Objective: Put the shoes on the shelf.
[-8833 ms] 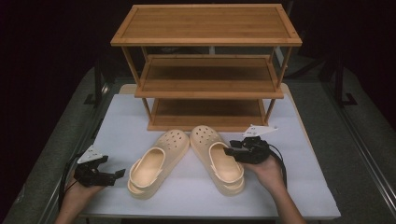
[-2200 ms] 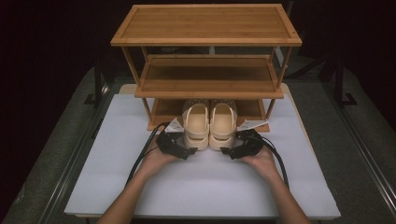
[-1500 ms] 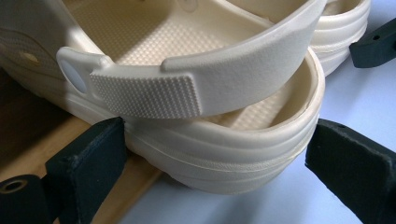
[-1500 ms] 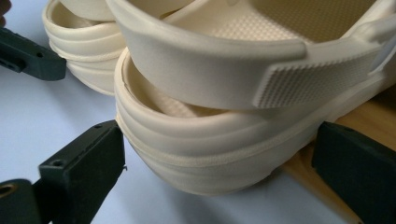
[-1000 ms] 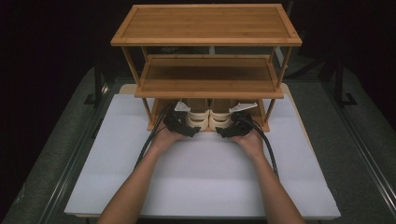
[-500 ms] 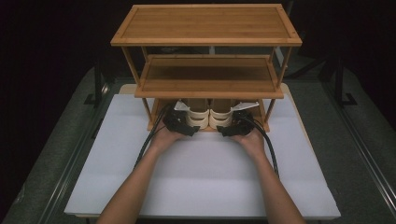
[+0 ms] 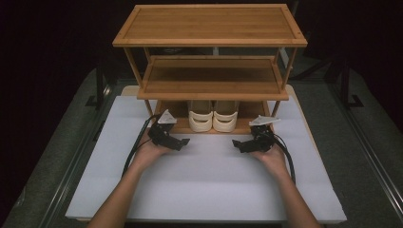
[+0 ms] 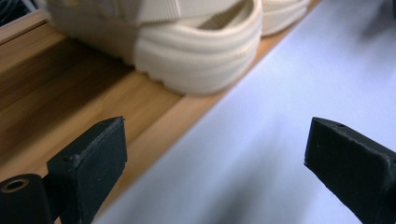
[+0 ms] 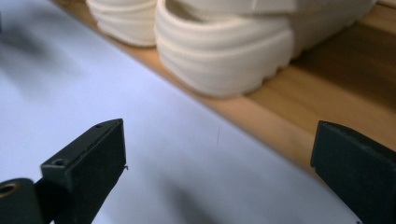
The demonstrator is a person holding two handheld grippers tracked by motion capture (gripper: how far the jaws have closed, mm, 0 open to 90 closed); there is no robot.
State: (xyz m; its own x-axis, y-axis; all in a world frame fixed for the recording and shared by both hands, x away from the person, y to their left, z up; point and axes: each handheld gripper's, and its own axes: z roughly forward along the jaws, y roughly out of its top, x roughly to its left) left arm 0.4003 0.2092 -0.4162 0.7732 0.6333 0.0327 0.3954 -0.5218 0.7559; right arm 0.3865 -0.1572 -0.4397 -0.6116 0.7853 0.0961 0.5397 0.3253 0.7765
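Two hand-held grippers rest on the white mat in front of a wooden rack. The left gripper point(image 7: 183, 141) has its jaws spread wide and holds nothing; in the left gripper view its black jaws frame the rack's front edge and the mat. The right gripper point(image 7: 236, 144) is likewise spread and empty, its jaws turned toward the left one. Just beyond them, a pair of cream clogs, the left clog point(image 7: 201, 117) and the right clog point(image 7: 225, 117), stand side by side, touching, on the bottom shelf point(image 7: 177, 125) of the three-tier rack point(image 7: 209, 26), heels at the front edge. The white mat point(image 7: 209, 185) covers the table.
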